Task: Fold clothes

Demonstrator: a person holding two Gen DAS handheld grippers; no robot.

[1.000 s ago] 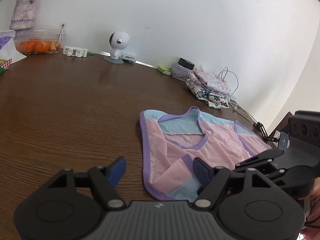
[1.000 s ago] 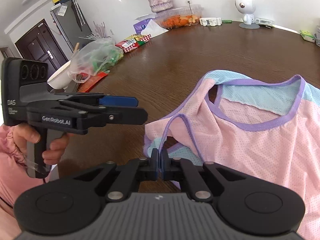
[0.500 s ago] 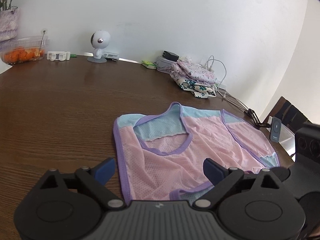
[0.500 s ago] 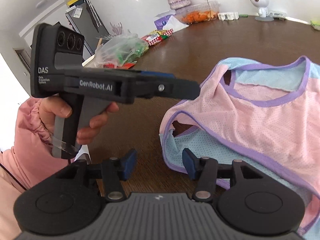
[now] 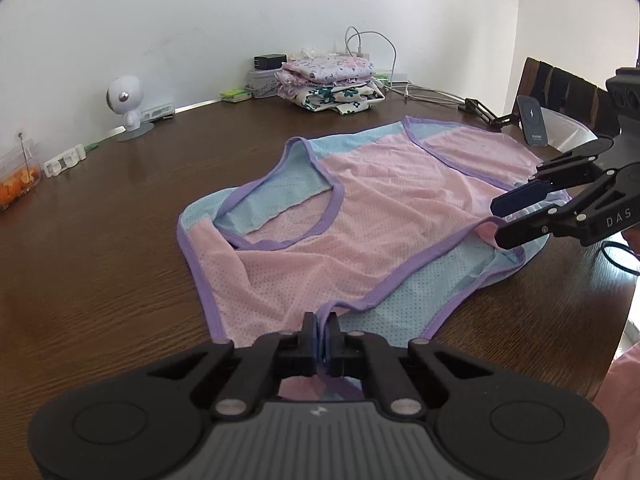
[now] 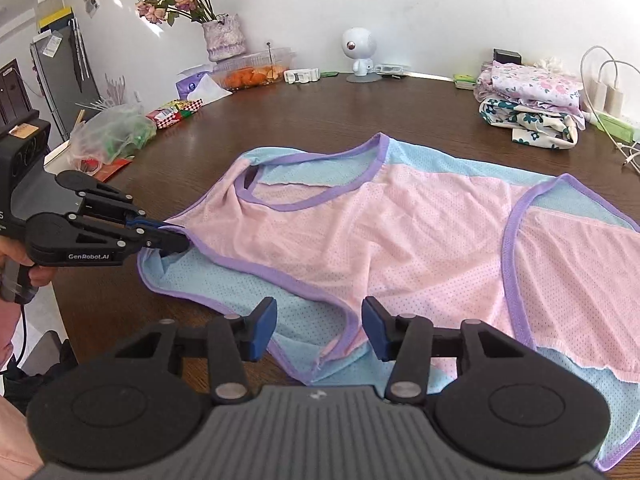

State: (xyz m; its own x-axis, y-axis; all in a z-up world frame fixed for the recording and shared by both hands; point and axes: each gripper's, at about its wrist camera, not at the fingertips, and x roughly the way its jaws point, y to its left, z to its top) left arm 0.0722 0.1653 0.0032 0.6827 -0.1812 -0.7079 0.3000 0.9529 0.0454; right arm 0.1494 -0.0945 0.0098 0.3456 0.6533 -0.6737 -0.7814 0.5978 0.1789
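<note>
A pink and light-blue mesh vest with purple trim lies spread flat on the brown wooden table. My left gripper is shut on the vest's near purple hem, and the right wrist view shows it pinching the vest's left corner. My right gripper has its jaws apart and closing. The hem of the vest lies between its blue pads, which do not press on it. In the left wrist view the right gripper straddles the vest's right edge.
Folded floral clothes are stacked at the back by chargers and cables. A white robot-shaped camera, a food tub, a vase and a plastic bag line the far and left rim. A phone stand and chair stand at the right.
My left gripper closed from wide open onto the vest's hem. My right gripper let go of the hem it pinched, opened, and shifted right along the vest's near edge.
</note>
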